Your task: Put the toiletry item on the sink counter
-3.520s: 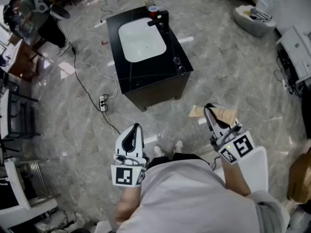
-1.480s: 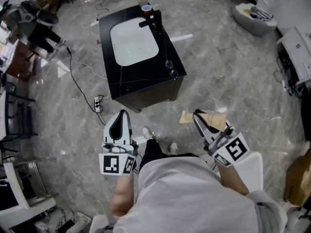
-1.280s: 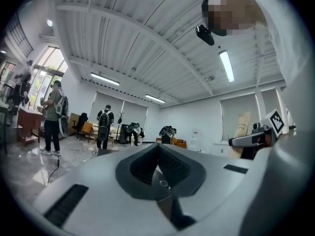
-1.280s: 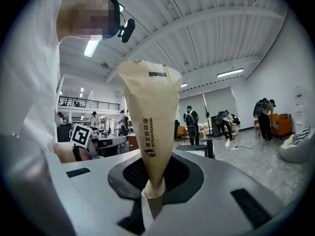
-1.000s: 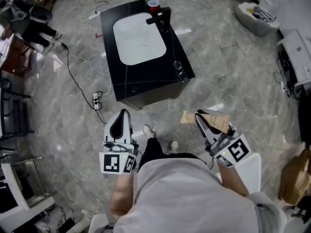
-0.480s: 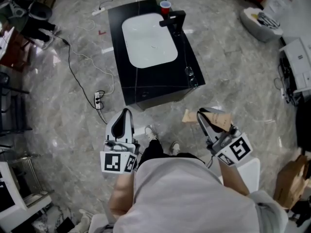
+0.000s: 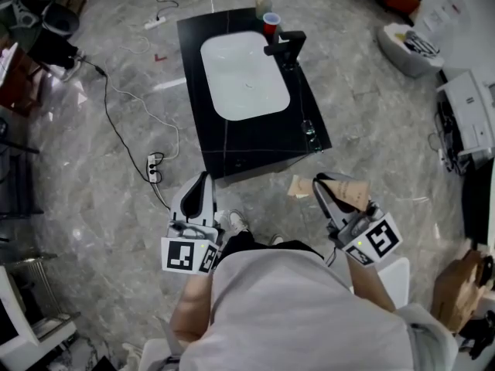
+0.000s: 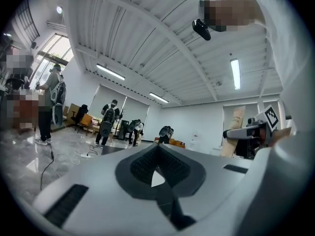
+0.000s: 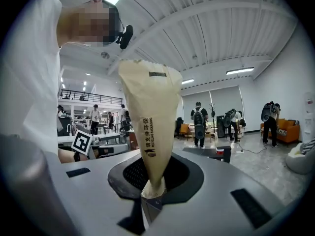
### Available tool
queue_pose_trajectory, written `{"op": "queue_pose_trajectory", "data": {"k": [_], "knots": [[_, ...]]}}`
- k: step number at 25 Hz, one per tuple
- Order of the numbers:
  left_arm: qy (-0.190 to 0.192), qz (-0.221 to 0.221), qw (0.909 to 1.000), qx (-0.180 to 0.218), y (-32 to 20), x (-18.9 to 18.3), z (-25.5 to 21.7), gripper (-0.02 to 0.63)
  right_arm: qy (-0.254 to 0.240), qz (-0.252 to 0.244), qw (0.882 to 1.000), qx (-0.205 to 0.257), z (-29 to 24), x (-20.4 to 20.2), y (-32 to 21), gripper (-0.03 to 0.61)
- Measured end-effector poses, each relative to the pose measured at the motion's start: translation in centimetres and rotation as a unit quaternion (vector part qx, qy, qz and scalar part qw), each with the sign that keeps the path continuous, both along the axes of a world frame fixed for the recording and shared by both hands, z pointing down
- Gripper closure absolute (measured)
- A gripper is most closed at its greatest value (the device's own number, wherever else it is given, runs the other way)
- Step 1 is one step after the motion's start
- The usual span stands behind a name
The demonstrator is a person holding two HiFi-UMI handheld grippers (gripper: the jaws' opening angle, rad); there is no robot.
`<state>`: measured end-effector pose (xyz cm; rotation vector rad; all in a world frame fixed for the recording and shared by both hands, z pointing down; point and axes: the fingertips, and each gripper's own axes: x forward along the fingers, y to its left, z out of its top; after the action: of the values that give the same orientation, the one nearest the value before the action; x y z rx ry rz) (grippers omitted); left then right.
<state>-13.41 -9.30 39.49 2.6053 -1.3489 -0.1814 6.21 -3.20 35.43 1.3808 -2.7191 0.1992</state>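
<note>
Right gripper (image 9: 149, 196) pinches the narrow end of a tan paper toiletry packet (image 9: 150, 102). Its jaws are pressed tight on the packet, which fans out wider beyond them. Left gripper (image 8: 157, 175) hangs level beside it, well apart, with its jaws together and nothing between them. Ahead of both grippers, across a strip of grey floor (image 7: 371, 122), stands the black sink counter (image 7: 259, 141) with its white basin (image 7: 244, 76). A black faucet (image 7: 285, 46) and a red cup (image 7: 270, 22) are at its far end.

Both forearms reach forward from the torso, side by side and well apart, the left hand-held gripper (image 7: 203, 179) with jaws together on nothing, the right hand-held gripper (image 7: 319, 184) clamped on a tan paper pouch (image 7: 353, 192).
</note>
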Motion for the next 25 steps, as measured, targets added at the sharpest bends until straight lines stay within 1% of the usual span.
{"op": "queue_pose_trajectory", "data": {"k": [5,16,20,25], "knots": [[0.004,0.021,0.9998,-0.005,-0.9,-0.6,0.5,0.611,0.002,0.002,1.000,0.007,-1.1,-1.4,-0.8,0.520],[0.018,0.024,0.9996,0.001,-1.3,-0.8,-0.3,0.611,0.005,-0.003,1.000,0.019,-2.7,-2.2,-1.8,0.520],[0.014,0.015,0.9998,0.005,-1.3,-0.5,-0.6,0.611,-0.008,-0.008,1.000,0.020,-2.9,-1.5,-2.6,0.520],[0.002,-0.014,0.9998,0.012,-1.5,-0.7,-1.4,0.611,-0.033,-0.023,0.999,0.022,-3.3,-0.5,-4.0,0.520]]}}
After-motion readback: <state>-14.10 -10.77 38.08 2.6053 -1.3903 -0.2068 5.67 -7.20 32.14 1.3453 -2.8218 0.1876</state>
